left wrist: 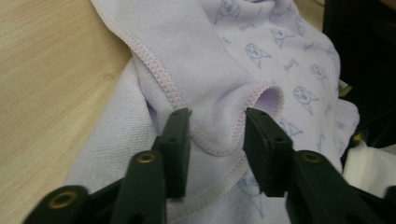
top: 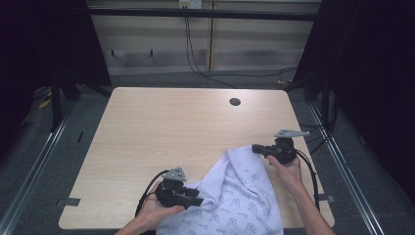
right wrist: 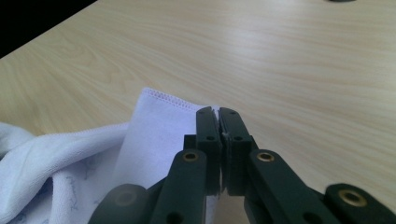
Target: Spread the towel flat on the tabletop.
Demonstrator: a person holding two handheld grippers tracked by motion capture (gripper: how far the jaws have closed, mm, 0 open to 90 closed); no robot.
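A pale lilac cloth (top: pixel 242 188) with small blue prints lies bunched at the table's near edge, right of centre. My left gripper (top: pixel 199 198) is at the cloth's left side. In the left gripper view its jaws stand open on either side of a raised fold of the stitched hem (left wrist: pixel 219 135), so the left gripper (left wrist: pixel 217 128) is not clamped. My right gripper (top: pixel 255 148) holds the cloth's far right corner. The right gripper view shows that gripper (right wrist: pixel 218 114) shut on the thin white corner (right wrist: pixel 159 126), just above the wood.
The light wooden table (top: pixel 166 127) stretches bare to the far side, with a round cable hole (top: pixel 235 102) near its back edge. Black frame posts flank the table, and cables (top: pixel 195 63) hang behind it. Grey floor runs along both sides.
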